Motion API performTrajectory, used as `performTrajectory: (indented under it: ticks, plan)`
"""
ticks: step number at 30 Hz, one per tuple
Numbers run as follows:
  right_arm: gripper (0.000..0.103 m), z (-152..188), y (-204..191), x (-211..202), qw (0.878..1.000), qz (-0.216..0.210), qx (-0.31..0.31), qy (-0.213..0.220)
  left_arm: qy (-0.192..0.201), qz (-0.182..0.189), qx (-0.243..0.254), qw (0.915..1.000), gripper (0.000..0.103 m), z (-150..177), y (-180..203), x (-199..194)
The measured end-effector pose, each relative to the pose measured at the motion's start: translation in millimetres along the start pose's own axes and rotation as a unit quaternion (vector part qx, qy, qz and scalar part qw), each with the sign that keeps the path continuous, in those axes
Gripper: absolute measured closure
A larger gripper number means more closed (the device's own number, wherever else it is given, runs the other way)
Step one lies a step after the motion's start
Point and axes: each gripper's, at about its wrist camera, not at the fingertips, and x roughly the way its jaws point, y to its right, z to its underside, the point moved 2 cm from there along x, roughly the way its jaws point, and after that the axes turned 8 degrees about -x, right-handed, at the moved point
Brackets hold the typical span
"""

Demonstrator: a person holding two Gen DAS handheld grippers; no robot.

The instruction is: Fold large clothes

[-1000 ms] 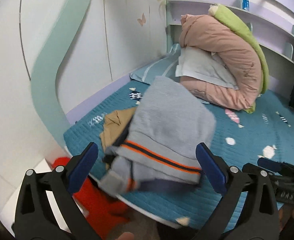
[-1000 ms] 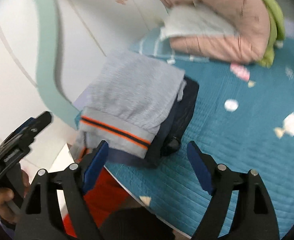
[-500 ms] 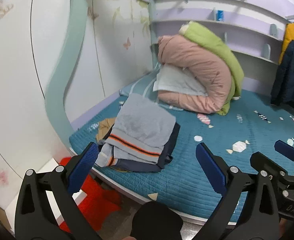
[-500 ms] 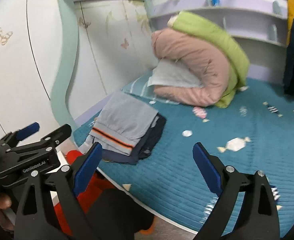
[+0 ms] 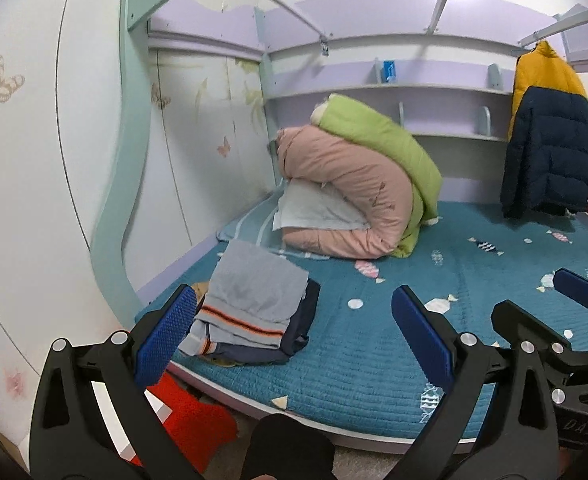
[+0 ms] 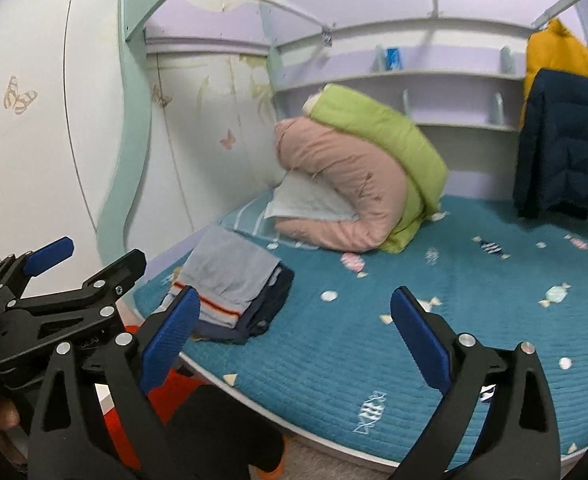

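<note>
A folded grey garment with an orange stripe (image 5: 253, 300) lies on top of a folded dark navy garment (image 5: 298, 336) at the left front corner of the teal bed cover (image 5: 374, 360); the pile also shows in the right wrist view (image 6: 229, 276). My left gripper (image 5: 294, 328) is open and empty, held back from the bed's edge. My right gripper (image 6: 294, 328) is open and empty too, also off the bed. The left gripper also shows in the right wrist view (image 6: 53, 280), and the right gripper in the left wrist view (image 5: 554, 320).
A rolled pink and green quilt (image 5: 358, 184) with a pale pillow (image 5: 314, 212) sits at the back of the bed. A navy and yellow jacket (image 5: 546, 152) hangs at the right. Something red (image 5: 189, 420) lies on the floor by the bed's edge.
Both grippers have pulled back and up from the folded pile, which now lies farther off. The view widened to the whole bed. Both stay open.
</note>
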Motion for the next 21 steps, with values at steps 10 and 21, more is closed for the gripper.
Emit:
performTrajectory:
  ticks: [10,21]
  plan:
    - [0.009,-3,21,-48,0.999,0.039,0.003,0.03,0.05,0.016,0.01,0.9986,0.005,-14,27,-49]
    - [0.008,-1,40,-83,0.996,0.069,0.007,0.053,0.08,0.04,0.012,0.9959,0.005,-20,52,-80]
